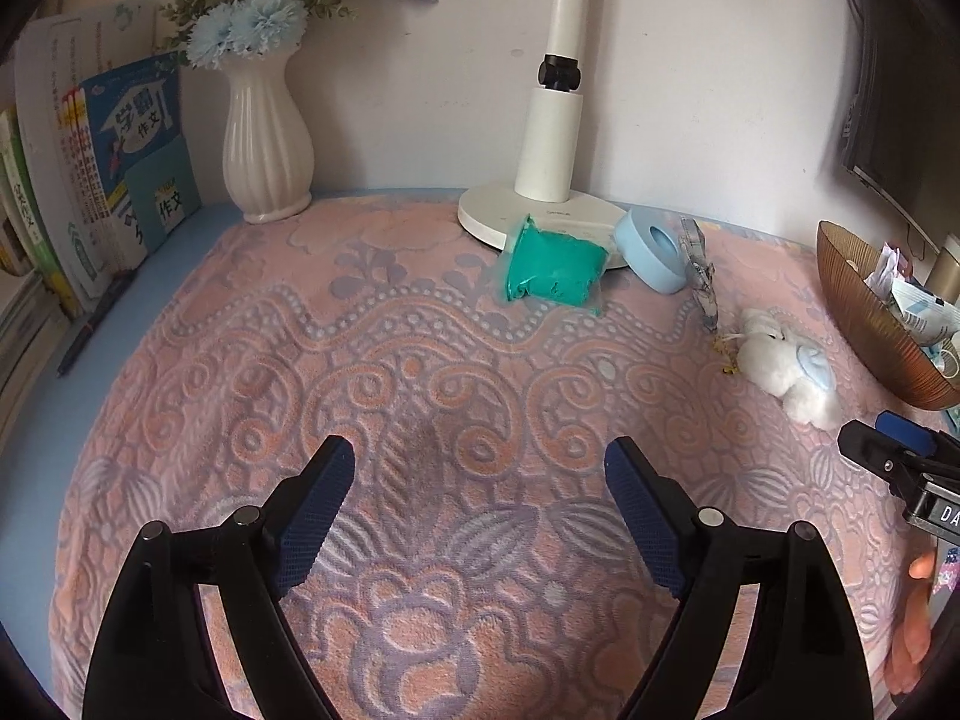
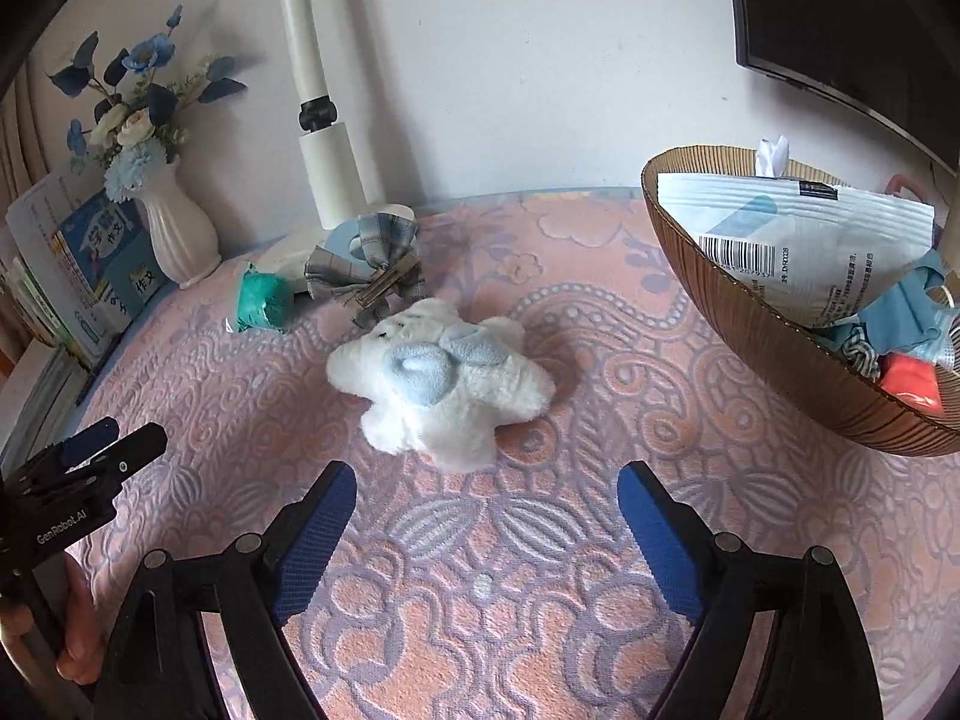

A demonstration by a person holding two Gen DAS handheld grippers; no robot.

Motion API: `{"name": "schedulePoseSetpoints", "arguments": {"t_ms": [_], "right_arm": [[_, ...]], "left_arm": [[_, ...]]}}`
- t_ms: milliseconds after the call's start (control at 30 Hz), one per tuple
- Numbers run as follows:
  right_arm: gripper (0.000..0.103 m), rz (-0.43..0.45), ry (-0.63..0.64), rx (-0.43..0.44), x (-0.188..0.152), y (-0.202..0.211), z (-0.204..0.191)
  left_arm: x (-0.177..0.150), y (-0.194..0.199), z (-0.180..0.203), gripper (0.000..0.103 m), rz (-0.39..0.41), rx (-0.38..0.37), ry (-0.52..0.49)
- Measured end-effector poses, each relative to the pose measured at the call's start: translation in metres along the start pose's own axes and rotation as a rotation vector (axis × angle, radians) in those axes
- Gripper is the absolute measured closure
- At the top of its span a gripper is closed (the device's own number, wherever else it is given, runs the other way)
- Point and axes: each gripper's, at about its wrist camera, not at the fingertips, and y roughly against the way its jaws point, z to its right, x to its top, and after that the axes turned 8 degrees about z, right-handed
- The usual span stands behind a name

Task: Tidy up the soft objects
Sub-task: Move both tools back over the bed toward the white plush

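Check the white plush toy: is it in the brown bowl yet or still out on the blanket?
Out. The white plush toy lies on the patterned blanket, left of the brown bowl and apart from it, ahead of the open right gripper.

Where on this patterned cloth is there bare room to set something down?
Bare cloth lies between the vase and green pouch, and before both open grippers. It is crowded by the lamp base: tape roll, plaid bow, plush toy, bowl.
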Motion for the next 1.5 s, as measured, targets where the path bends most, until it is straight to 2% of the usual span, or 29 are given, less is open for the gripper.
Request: {"name": "schedulePoseSetpoints", "arguments": {"t_ms": [367,1500], "right_arm": [[0.015,-0.026,-0.047,0.015,-0.0004,-0.0028,0.0084],[0.015,-0.049,-0.037,0.014,-0.0018,-0.006,0.0055]], "left_arm": [[0.0001,-0.0014,-0.0001,0.018,-0.003,-0.005,0.001],[-0.0002,-0.0029,0.0012,0.018,-0.014,-0.001,-0.004]]}}
